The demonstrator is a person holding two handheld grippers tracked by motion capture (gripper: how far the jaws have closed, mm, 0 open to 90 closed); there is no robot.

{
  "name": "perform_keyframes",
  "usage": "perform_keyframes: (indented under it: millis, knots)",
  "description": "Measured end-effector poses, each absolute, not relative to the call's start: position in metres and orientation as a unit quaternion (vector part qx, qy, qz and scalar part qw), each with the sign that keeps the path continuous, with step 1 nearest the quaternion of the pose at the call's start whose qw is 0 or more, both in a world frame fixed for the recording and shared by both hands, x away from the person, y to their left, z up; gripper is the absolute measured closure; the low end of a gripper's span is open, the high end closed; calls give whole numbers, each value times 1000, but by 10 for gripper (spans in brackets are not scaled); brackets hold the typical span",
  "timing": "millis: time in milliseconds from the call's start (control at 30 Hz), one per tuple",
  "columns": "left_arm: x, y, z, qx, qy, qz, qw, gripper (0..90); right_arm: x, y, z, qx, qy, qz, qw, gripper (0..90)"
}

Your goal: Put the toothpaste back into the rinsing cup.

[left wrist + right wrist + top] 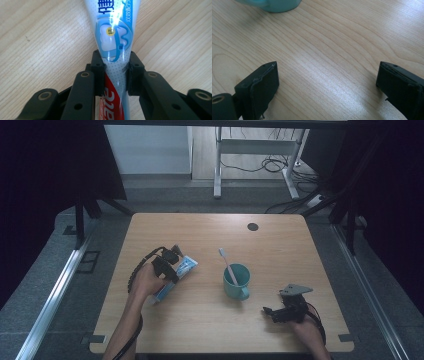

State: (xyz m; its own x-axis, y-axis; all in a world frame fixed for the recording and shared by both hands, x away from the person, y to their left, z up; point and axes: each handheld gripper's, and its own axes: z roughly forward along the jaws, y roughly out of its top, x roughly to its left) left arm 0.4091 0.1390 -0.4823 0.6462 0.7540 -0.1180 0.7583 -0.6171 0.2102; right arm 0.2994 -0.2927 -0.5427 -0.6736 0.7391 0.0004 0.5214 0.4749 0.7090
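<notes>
The left gripper (115, 75) has its jaws clenched on the toothpaste tube (113, 42) at the bench's (210, 227) left. The right gripper (327, 82) rests released, near the teal cup (236, 281) holding a toothbrush (227, 265). Likely next: lift the tube toward the cup

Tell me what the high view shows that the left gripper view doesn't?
Only the high view takes in the teal mug with a toothbrush standing in it, and the right hand-held gripper, open over bare wood. Only the left gripper view gives the close detail: the tooth picture and the print on the tube. Both show the left hand-held gripper shut on the toothpaste tube and the wooden table.
</notes>
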Motion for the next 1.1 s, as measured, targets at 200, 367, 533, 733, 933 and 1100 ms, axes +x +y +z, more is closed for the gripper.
perform_keyframes:
  millis: [200,367,533,733,933,1100]
  knots:
    - [403,140,-474,897,413,-1,155,726,299,-293,-543,373,845,351,155,43]
    - [397,143,-469,893,409,10,188,726,299,-293,-543,373,845,351,155,44]
    - [392,148,-466,888,406,13,217,726,299,-293,-543,373,845,351,155,44]
    - [386,153,-462,884,402,16,239,728,299,-293,-543,373,845,351,155,43]
    - [379,156,-459,878,396,25,267,729,299,-293,-543,373,844,352,156,44]
    - [372,157,-454,875,385,38,291,729,299,-293,-543,373,844,352,156,44]
